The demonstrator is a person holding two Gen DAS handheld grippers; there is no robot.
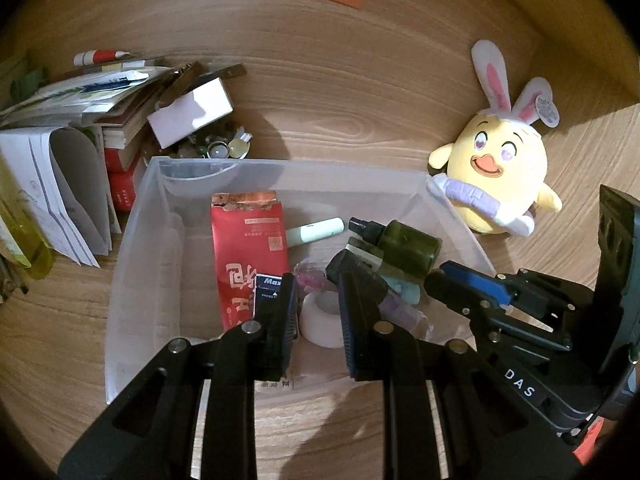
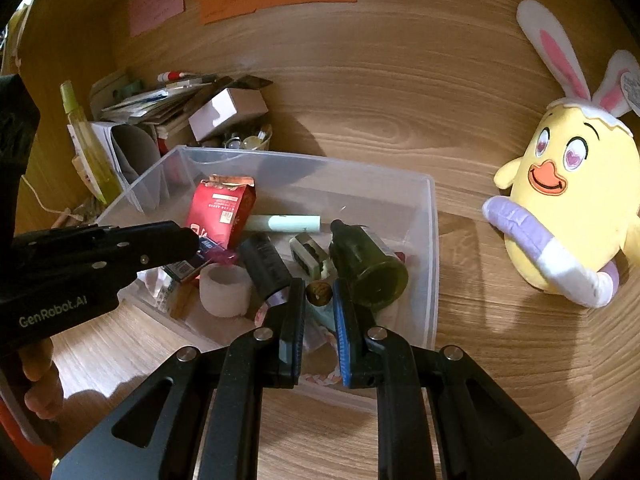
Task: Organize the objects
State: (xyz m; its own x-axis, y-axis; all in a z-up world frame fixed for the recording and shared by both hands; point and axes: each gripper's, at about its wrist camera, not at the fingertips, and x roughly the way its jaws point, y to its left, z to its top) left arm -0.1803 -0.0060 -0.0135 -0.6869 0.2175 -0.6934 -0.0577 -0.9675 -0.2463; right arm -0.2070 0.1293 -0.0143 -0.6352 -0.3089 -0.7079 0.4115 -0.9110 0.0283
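Both grippers, left gripper (image 1: 318, 312) and right gripper (image 2: 318, 316), hover nearly closed and empty-jawed over the clear plastic bin (image 2: 434, 240). It holds the red paper packet (image 1: 248, 252) and dark green glass bottle (image 2: 368, 268), likely gathered for tidiness.

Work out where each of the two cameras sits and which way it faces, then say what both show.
Left wrist view: sits on the left gripper, looking forward and down into the clear plastic bin; its own jaws fill the bottom, the right gripper enters from the right.
Right wrist view: sits on the right gripper, facing the same bin; the left gripper and a hand show at left.
Shared: bin, red packet, green bottle, yellow plush chick, wooden desk.
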